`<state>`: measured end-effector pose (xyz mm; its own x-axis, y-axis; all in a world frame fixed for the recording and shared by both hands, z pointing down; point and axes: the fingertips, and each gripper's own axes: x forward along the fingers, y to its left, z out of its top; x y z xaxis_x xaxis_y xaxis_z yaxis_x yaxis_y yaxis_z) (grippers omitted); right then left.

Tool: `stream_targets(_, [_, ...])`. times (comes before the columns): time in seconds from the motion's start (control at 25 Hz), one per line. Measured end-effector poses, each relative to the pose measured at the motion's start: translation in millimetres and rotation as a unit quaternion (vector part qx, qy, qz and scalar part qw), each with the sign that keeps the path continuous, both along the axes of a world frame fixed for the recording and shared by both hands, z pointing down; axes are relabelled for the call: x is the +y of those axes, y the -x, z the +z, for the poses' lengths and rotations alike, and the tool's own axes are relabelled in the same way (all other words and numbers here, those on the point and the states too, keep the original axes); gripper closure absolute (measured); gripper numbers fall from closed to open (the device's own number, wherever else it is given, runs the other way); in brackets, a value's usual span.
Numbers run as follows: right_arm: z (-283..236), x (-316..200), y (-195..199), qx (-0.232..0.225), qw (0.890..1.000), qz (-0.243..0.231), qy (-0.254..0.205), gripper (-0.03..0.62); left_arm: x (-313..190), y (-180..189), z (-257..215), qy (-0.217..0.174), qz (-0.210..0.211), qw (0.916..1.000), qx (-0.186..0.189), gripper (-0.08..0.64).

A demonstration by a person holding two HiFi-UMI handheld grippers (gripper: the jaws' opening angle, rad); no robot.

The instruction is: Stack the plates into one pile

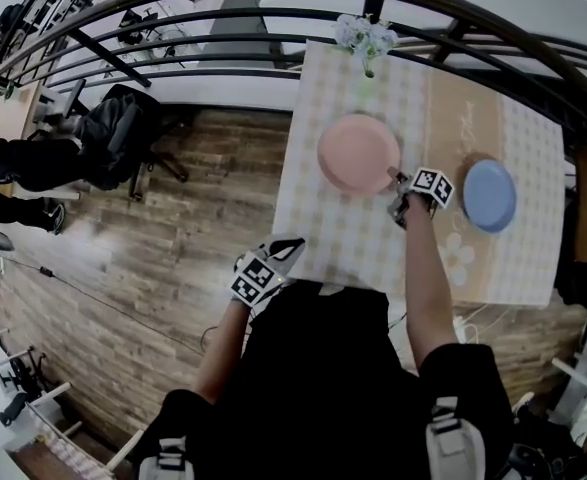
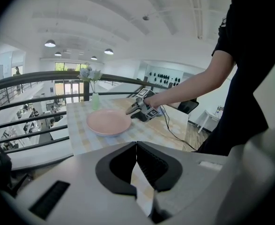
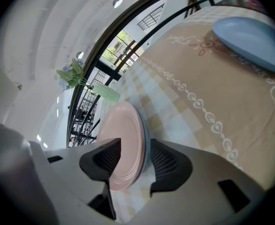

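Observation:
A pink plate (image 1: 358,153) lies flat on the checked part of the table (image 1: 343,248), a blue plate (image 1: 489,195) on the tan part to its right. My right gripper (image 1: 397,181) is at the pink plate's near right rim. In the right gripper view the pink plate's (image 3: 125,144) rim stands between the jaws of the right gripper (image 3: 133,154), and the pads do not seem to press it; the blue plate (image 3: 249,36) lies beyond. My left gripper (image 1: 285,247) hovers at the table's near edge, shut and empty (image 2: 137,146), facing the pink plate (image 2: 108,122).
A green vase of flowers (image 1: 366,38) stands at the table's far edge, just behind the pink plate. A dark curved railing (image 1: 223,28) runs behind the table. A cable (image 2: 174,132) trails over the near right of the table. Wooden floor lies to the left.

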<state>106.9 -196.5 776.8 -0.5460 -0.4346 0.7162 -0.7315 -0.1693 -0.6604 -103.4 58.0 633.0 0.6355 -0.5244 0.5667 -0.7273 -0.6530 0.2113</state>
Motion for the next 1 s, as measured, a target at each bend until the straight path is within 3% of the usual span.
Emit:
stream_targets(0.48, [-9.0, 12.2, -23.8, -0.008, 1.000, 0.015, -0.016, 0.390, -5.9, -7.4, -3.5, -0.004, 0.016, 0.9998, 0.008, 0.557])
stream_targets(0.76, [-7.5, 28.5, -73.6, -0.001, 0.998, 0.060, -0.014, 0.405, -17.2, -26.0, -4.1, -0.004, 0.049, 0.9987, 0.012, 0.557])
stream_targets(1.0, [-5.7, 48.8, -142.6, 0.009, 0.993, 0.121, -0.012, 0.423, -29.7, -53.1, -3.3, -0.005, 0.086, 0.9962, 0.016, 0.557])
